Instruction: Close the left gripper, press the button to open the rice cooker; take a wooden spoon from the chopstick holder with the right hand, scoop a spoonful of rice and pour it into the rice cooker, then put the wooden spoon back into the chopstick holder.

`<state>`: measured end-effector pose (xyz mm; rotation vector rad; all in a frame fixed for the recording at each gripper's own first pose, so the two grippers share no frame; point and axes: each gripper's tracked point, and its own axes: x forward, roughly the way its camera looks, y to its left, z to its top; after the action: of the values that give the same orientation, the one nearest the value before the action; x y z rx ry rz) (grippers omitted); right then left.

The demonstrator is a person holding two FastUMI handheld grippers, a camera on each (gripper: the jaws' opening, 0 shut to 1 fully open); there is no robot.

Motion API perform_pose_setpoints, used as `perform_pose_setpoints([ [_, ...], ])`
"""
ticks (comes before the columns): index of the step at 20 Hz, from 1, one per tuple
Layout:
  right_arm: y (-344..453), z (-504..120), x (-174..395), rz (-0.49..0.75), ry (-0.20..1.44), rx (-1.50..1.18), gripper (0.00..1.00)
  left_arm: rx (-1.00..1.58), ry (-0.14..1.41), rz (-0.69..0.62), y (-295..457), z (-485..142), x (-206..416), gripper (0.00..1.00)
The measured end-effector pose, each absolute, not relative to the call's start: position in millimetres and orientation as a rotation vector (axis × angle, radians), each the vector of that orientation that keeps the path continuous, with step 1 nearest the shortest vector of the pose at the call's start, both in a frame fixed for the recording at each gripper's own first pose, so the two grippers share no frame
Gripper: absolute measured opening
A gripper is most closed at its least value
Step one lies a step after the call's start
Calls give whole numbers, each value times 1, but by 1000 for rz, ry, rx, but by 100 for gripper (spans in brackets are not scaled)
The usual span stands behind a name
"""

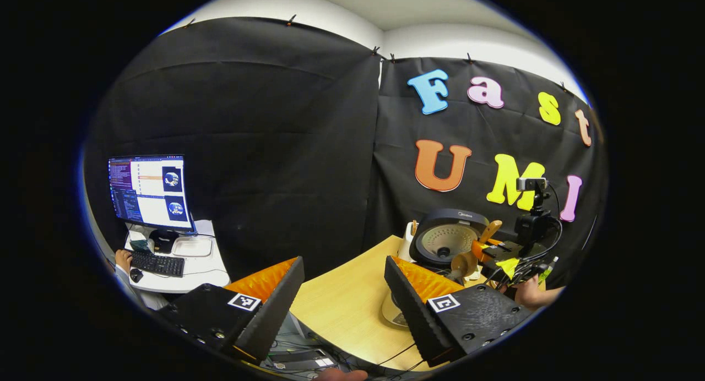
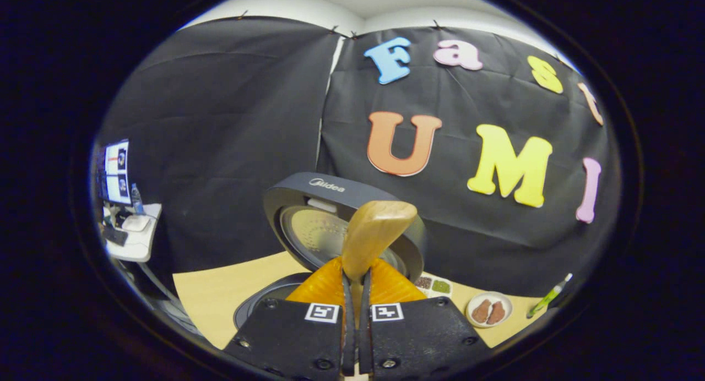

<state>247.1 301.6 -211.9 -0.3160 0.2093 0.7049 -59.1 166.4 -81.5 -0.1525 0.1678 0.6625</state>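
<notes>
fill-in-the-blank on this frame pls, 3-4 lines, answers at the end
1. The rice cooker lid stands ____.
2. The right gripper is shut on the ____.
3. The left gripper has its fingers ____, with nothing between them.
4. The small plate with brown pieces sits on the ____.

Answers: open; wooden spoon; apart; table

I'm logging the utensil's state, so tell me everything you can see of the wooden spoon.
The pale brown wooden spoon looks smooth, with a rounded end rising upright before the dark round rice cooker's open lid. The right tool is clamped on it, both fingers pressing its sides. In the left gripper view it tilts beside the lid.
</notes>
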Motion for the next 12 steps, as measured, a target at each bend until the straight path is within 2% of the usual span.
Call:
perform_pose_setpoints([
  [6,303,-208,235,756,106,-460,8,-151,159,660,160,-80,-62,95],
  [12,291,-196,225,759,150,-343,8,-160,146,644,155,-76,-62,95],
])
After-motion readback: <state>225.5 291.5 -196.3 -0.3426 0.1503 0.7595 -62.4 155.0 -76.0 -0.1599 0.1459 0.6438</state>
